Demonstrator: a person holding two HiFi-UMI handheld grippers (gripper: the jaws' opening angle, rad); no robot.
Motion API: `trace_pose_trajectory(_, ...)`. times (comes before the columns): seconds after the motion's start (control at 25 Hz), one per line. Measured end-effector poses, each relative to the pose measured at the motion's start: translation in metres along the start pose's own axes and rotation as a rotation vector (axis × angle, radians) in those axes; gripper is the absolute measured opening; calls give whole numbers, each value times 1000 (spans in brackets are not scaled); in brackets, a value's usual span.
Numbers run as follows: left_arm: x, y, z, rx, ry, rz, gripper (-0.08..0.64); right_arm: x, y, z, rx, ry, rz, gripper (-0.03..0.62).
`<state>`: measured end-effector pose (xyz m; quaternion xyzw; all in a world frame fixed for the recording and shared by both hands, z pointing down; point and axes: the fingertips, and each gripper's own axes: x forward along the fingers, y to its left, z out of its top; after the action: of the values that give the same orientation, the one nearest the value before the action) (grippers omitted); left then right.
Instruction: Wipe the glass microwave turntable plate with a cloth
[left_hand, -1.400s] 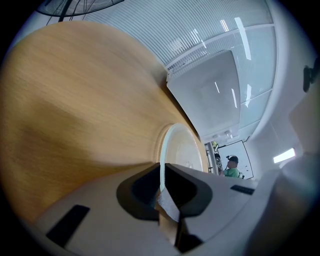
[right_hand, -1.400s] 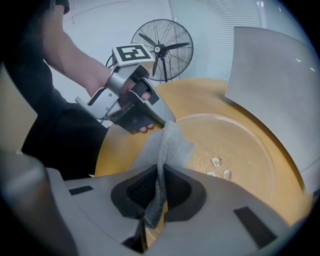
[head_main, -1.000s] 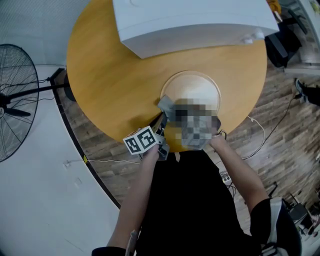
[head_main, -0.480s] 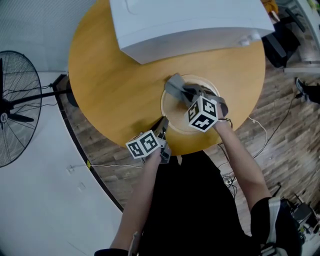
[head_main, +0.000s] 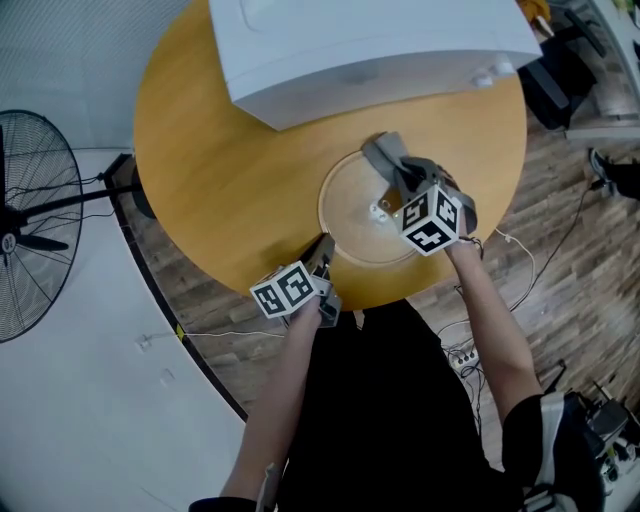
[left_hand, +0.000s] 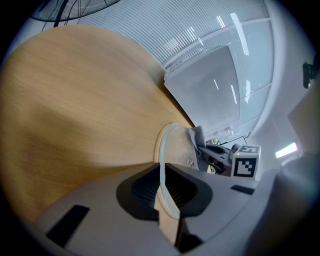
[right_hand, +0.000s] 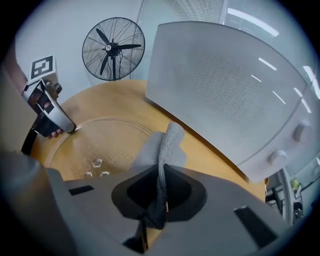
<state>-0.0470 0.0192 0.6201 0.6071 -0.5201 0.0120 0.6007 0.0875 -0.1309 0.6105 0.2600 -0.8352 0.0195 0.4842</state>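
The clear glass turntable plate (head_main: 365, 210) lies flat on the round wooden table (head_main: 220, 150), near its front edge. My left gripper (head_main: 322, 252) is shut on the plate's near-left rim (left_hand: 161, 165), which runs between its pads. My right gripper (head_main: 405, 190) is shut on a grey cloth (head_main: 392, 160) that drapes onto the plate's far right part. In the right gripper view the cloth (right_hand: 162, 155) hangs from the jaws over the plate (right_hand: 100, 145), and the left gripper (right_hand: 50, 112) shows at the rim.
A white microwave (head_main: 370, 45) stands at the back of the table, just behind the plate. A standing fan (head_main: 25, 210) is on the floor to the left. Cables run over the wooden floor (head_main: 560, 260) at the right.
My right gripper has carried the cloth from the plate's near-left part across to its far right side. The left gripper has stayed on the rim.
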Motion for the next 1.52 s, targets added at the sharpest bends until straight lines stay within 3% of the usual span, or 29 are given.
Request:
trace_pose_trajectory(0.4, 0, -3, -1, -7, 9, -9, 28, -4, 96, 34, -84, -78, 183, 18)
trace_pose_trajectory(0.68, 1, -3, -1, -10, 10, -13, 28, -19, 161, 37, -151, -98, 355, 21)
trace_pose_trajectory(0.92, 0, -3, -1, -9, 11, -13, 28, -29, 173, 25, -228, -122, 445, 32)
trace_pose_trajectory(1.08, 0, -3, -1, -8, 11, -11, 28, -28, 140, 10, -240, -116, 403, 35)
trace_pose_trajectory(1.36, 0, -3, -1, -10, 13, -17, 28, -22, 55, -16, -90, -79, 260, 37)
trace_pose_trajectory(1.52, 1, -4, -1, -9, 14, -17, 28, -22, 6, -35, -24, -24, 134, 37)
